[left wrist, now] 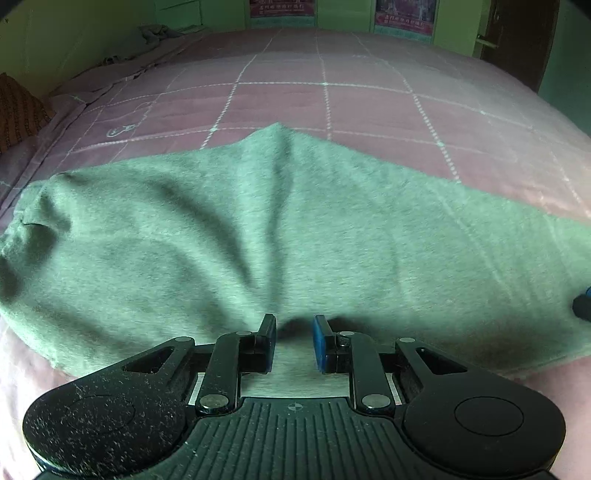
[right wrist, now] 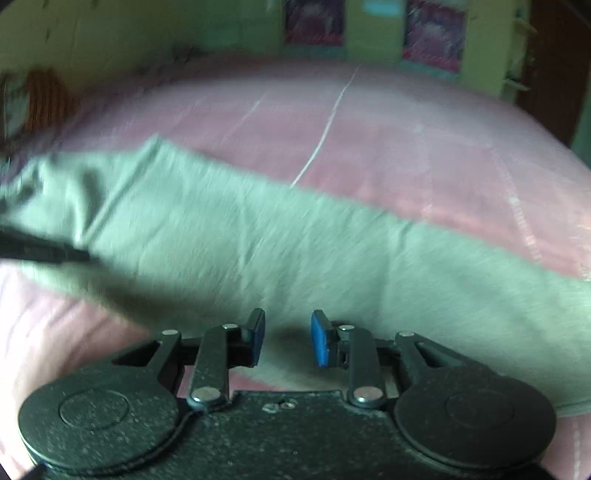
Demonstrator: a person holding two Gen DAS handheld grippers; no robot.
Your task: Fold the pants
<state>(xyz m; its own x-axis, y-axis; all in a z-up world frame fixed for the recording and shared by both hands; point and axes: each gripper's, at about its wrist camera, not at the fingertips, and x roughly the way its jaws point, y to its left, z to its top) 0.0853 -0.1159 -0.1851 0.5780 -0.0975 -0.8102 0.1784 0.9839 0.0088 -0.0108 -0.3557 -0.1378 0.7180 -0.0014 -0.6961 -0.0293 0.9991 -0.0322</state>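
Grey-green pants [left wrist: 184,229] lie lengthwise across a pink quilted bed [left wrist: 369,103]. My left gripper [left wrist: 293,321] is at their near edge. Its blue pads stand close together with cloth bunched between them, and creases fan out from that spot. At the right edge of this view a dark finger of the right gripper [left wrist: 583,304] touches the cloth. The right wrist view is blurred. There the pants [right wrist: 258,229] run from upper left to lower right, and my right gripper [right wrist: 288,319] hovers over their near edge. Its pads stand apart, with flat cloth and shadow between them. The left gripper [right wrist: 44,251] shows as a black bar.
The bed's [right wrist: 406,140] quilt stretches far beyond the pants. A brown patterned pillow [left wrist: 18,110] lies at the left edge and a crumpled cloth [left wrist: 155,33] at the far left corner. Behind stand a green wall with posters [left wrist: 282,7] and a dark door [left wrist: 517,37].
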